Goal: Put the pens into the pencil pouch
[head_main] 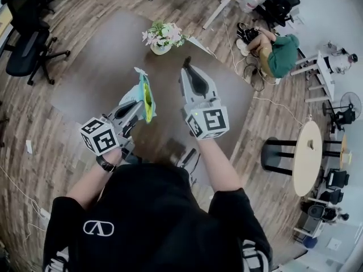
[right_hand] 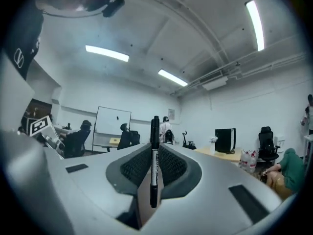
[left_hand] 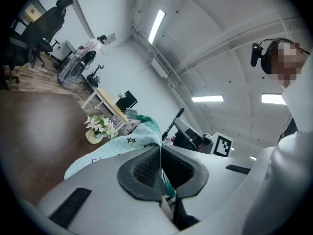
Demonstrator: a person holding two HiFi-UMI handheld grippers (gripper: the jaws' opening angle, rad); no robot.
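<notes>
While a person in a black T-shirt stands over a dark brown table (head_main: 96, 67), both bare forearms (head_main: 218, 163) reach forward, each holding a gripper up off the tabletop and pointing it away from the body. The right gripper (head_main: 190, 75) is clamped on a black pen (right_hand: 154, 151) with a white label band. The pen sits crosswise between the ribbed pads with its long axis upright, one end poking above the jaws and the other hanging below them. The left gripper (head_main: 136, 107), just left of the right one, has its jaws pressed together on an edge of the pencil pouch (head_main: 146, 98). The pouch is pale blue fabric with small dark star prints and a yellow-green lining. It stands on edge beyond the jaws, its long axis running away from the person, in the air between the two grippers and apart from the pen. Beyond them on the table sits a small vase of pink and white flowers (head_main: 162, 38). Another person in a green top (head_main: 282, 54) sits on the wood floor (head_main: 34, 112) farther off.
</notes>
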